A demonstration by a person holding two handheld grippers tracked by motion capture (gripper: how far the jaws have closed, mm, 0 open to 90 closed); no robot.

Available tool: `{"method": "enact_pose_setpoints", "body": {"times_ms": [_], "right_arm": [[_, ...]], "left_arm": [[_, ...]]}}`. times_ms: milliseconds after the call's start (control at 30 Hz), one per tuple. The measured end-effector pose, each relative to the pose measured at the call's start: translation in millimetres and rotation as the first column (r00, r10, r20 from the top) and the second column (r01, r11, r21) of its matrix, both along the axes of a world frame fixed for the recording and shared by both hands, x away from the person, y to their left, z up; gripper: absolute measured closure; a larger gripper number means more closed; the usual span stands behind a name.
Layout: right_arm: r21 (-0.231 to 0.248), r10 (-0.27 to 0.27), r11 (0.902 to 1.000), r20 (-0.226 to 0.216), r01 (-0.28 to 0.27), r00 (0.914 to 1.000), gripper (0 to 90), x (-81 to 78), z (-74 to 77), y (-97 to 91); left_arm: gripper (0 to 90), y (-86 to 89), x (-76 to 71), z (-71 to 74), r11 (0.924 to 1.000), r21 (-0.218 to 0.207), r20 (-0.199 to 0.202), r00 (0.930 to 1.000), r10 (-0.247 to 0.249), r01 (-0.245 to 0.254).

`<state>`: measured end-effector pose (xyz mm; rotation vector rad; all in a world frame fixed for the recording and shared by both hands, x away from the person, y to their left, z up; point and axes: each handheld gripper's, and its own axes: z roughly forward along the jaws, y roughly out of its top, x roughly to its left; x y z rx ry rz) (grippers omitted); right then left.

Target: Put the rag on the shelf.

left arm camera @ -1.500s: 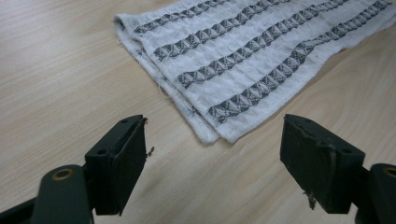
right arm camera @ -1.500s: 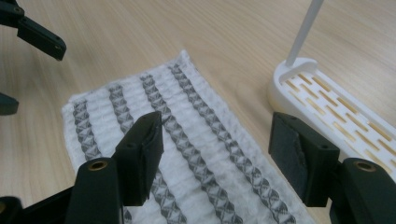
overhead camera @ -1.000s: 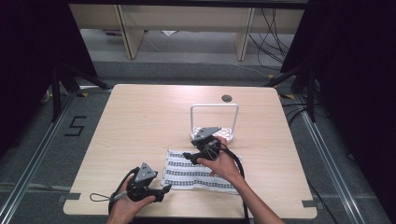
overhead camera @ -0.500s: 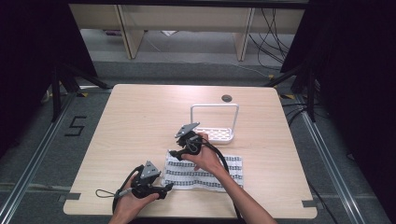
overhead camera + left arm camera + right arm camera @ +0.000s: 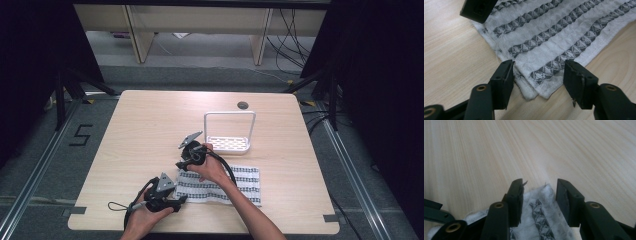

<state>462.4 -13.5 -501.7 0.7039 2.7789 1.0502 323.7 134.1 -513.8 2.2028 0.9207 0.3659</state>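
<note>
Your right gripper (image 5: 186, 161) has travelled leftward from beside the rack to the upper left corner of the cloth (image 5: 220, 184), while your left gripper (image 5: 176, 201) has stayed at the lower left corner. High view, item one: a wooden table (image 5: 140, 130) fills the middle of the frame, the striped white-and-grey cloth lies flat at lower centre, and a white wire rack (image 5: 227, 132) stands just above it, apart from it, with a small dark round hole (image 5: 243, 105) in the tabletop above the rack. Your right hand (image 5: 212, 167) rests over the cloth's left part; your left hand (image 5: 145, 217) sits at the lower left of the frame by the table's near edge. From this height you cannot tell how either pair of jaws stands. Left gripper view, item two: the left gripper (image 5: 539, 75) has its jaws wide, one on each side of a folded cloth (image 5: 554, 37) corner that lies on the table (image 5: 451, 55), not pinched; layered edges show at that corner, and a black jaw of the other gripper (image 5: 477, 10) sits on the cloth at upper left. Right gripper view, item three: the right gripper (image 5: 539, 195) has its jaws parted with a frayed cloth (image 5: 539, 210) corner between them, bare table (image 5: 524, 147) filling the upper frame.
</note>
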Motion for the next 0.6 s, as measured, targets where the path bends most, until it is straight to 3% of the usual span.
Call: {"method": "enact_pose_setpoints", "body": {"times_ms": [67,200,233,300,400,467,500,533,600], "right_arm": [[-0.012,0.007,0.9999,-0.006,-0.007,1.0,64.6,0.7,-2.2,-0.5],[0.006,-0.002,1.0,-0.023,0.003,0.9997,75.3,1.9,-4.7,-4.7],[0.009,-0.003,1.0,-0.05,0.003,0.9987,79.0,0.9,-4.5,-4.9],[0.013,0.018,0.9998,-0.035,-0.018,0.9992,83.2,1.8,-4.9,-6.1],[0.015,0.02,0.9997,-0.03,-0.02,0.9994,85.8,0.6,-3.7,-7.0],[0.018,0.024,0.9996,-0.026,-0.024,0.9994,86.3,0.0,-1.3,-8.9],[0.026,0.018,0.9995,-0.027,-0.017,0.9995,86.5,-0.9,0.8,-10.1],[0.032,0.019,0.9993,-0.028,-0.018,0.9994,86.6,-1.2,2.9,-11.9],[0.047,0.013,0.9988,-0.007,-0.013,0.9999,86.6,-2.3,8.7,-15.5]], "left_arm": [[47.7,1.9,0.7,0.9,0.9996,0.026,0.006,0.9999,-0.011,0.011],[59.9,2.2,0.8,0.5,1.0,0.002,0.01,1.0,-0.001,0.001],[63.1,2.2,1.7,0.4,1.0,-0.003,0.011,0.9999,-0.001,0.001],[70.1,3.9,4.4,1.7,0.9995,0.023,0.008,0.9997,-0.024,0.024],[81.4,1.6,5.3,0.4,0.9996,-0.008,0.013,0.9995,-0.028,0.028],[83.7,1.0,4.6,1.0,0.9995,-0.011,0.022,0.9993,-0.03,0.031],[84.3,3.5,5.7,3.3,0.998,0.027,0.03,0.9978,-0.059,0.058],[84.5,2.1,4.4,3.4,0.9989,-0.001,0.033,0.9983,-0.048,0.048],[84.8,3.7,5.6,8.3,0.9978,0.021,0.058,0.9963,-0.064,0.063]]}}
